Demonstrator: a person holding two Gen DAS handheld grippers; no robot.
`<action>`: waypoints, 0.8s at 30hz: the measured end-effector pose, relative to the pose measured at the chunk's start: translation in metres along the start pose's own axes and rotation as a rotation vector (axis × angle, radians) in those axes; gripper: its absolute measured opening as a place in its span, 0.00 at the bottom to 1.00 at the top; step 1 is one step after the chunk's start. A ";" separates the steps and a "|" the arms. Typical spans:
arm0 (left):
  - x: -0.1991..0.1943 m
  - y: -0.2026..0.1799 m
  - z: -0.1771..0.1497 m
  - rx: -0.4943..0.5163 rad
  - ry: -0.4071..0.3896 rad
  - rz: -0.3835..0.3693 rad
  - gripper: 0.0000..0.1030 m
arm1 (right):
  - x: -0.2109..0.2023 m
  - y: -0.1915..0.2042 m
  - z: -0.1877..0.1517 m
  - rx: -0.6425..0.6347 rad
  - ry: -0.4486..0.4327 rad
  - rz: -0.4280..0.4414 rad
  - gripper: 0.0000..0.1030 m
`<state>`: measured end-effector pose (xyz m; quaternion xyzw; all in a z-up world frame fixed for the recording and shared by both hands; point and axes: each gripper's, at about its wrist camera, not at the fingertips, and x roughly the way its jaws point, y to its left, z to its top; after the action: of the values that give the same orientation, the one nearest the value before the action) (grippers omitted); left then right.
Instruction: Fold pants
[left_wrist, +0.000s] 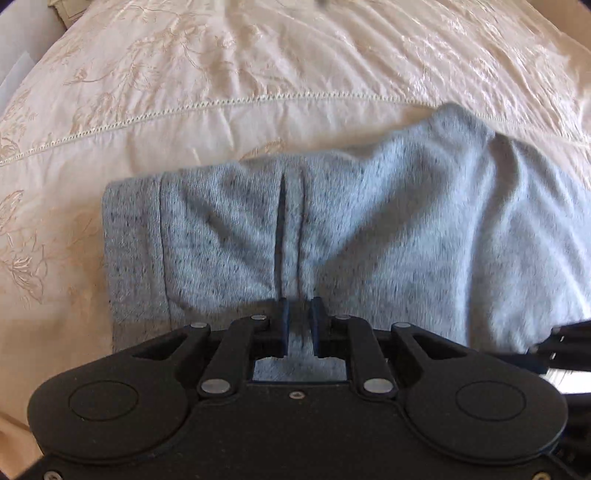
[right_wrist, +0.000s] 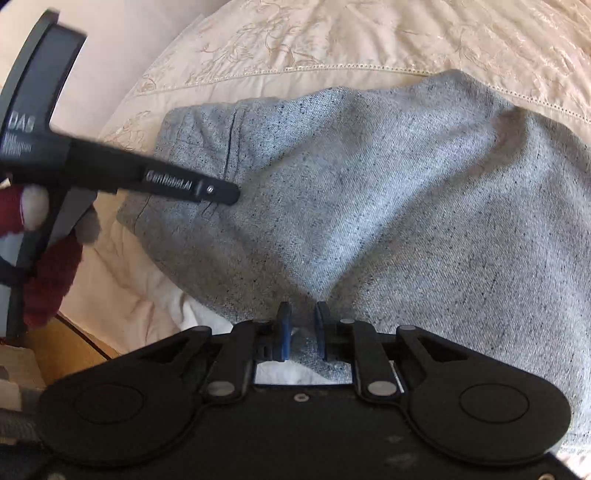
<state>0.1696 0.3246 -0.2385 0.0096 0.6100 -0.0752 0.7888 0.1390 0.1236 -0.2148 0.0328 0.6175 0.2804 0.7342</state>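
Observation:
Grey speckled sweatpants (left_wrist: 369, 229) lie bunched on a cream embroidered bedspread (left_wrist: 221, 74). A hemmed end of them (left_wrist: 129, 240) points left. My left gripper (left_wrist: 300, 308) pinches a ridge of the cloth at its near edge, and tight creases fan out from the pads. In the right wrist view the same pants (right_wrist: 406, 203) rise in a tent toward my right gripper (right_wrist: 303, 314), whose blue pads stand close together with grey cloth between them. The left gripper's black finger (right_wrist: 192, 186) reaches in from the left onto the pants. Part of the right gripper (left_wrist: 561, 343) shows at the right edge.
A hand (right_wrist: 33, 206) and a dark red sleeve (right_wrist: 48, 280) hold the left gripper's handle. White cloth (right_wrist: 207, 314) shows below the pants' near edge. The bed's edge and a wooden floor (right_wrist: 74, 354) are at the lower left. A stitched seam (left_wrist: 184, 107) crosses the bedspread.

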 end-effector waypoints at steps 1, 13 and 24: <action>-0.001 0.002 -0.008 0.014 -0.004 -0.013 0.23 | 0.002 0.001 0.000 -0.016 0.026 -0.002 0.17; -0.009 0.030 -0.023 -0.070 -0.002 -0.057 0.24 | -0.034 -0.112 0.059 0.324 -0.242 -0.272 0.17; -0.020 0.017 -0.030 0.011 -0.031 -0.030 0.22 | -0.070 -0.144 0.017 0.504 -0.273 -0.419 0.18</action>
<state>0.1376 0.3465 -0.2282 0.0034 0.5975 -0.0904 0.7968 0.2027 -0.0243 -0.2060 0.1225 0.5565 -0.0444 0.8206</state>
